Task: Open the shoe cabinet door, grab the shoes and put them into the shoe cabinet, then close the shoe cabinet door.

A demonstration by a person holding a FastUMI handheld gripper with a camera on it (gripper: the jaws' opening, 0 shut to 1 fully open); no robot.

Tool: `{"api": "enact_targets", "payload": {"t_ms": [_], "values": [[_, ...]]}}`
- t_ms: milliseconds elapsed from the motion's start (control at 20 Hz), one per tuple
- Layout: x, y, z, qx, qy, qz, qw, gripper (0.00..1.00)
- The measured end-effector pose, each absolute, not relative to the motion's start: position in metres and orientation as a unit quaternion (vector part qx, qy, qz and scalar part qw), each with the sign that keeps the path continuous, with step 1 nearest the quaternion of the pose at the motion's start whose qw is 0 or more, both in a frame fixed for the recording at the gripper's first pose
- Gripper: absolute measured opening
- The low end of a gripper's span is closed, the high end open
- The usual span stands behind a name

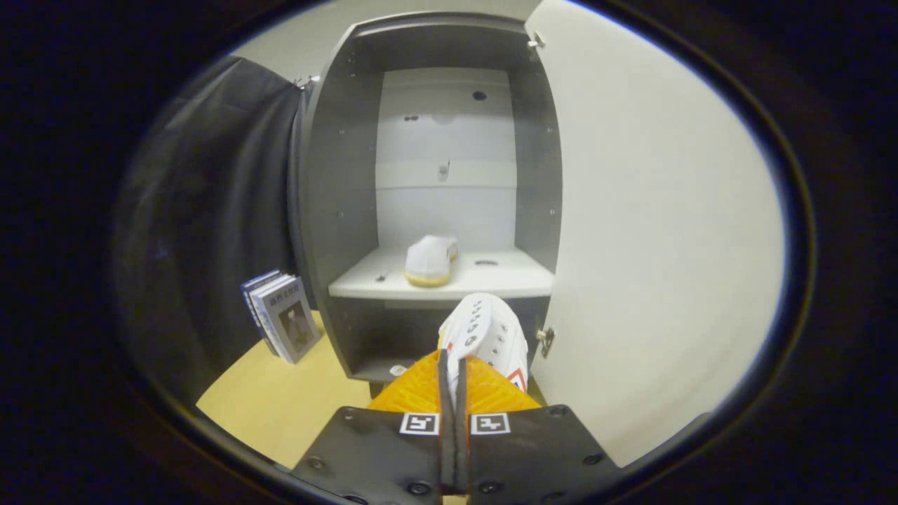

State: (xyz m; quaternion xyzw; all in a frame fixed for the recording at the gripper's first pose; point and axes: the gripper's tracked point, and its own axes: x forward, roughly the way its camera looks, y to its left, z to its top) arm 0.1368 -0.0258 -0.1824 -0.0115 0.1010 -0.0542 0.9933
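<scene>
At bottom centre, our tongs clench a white shoe; another shoe sits mid-frame in the open cabinet.

I see the cabinet open, door swung right. One white shoe sits on its shelf. I'm holding another pinched, toe forward.

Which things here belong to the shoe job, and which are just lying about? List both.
Job: shoe cabinet, its open door, the shoe on the shelf, the shoe gripped between the fingers.
Lying about: books leaning beside the cabinet.
</scene>
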Motion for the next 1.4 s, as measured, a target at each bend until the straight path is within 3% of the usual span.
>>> {"api": "enact_targets", "payload": {"t_ms": [350,750,1400], "values": [[0.213,-0.043,-0.137,-0.033,0.099,-0.055,0.993,0.02],[0.325,-0.07,-0.17,-0.044,0.147,-0.024,0.988,0.02],[0.421,-0.083,-0.181,-0.048,0.163,-0.001,0.985,0.02]]}}
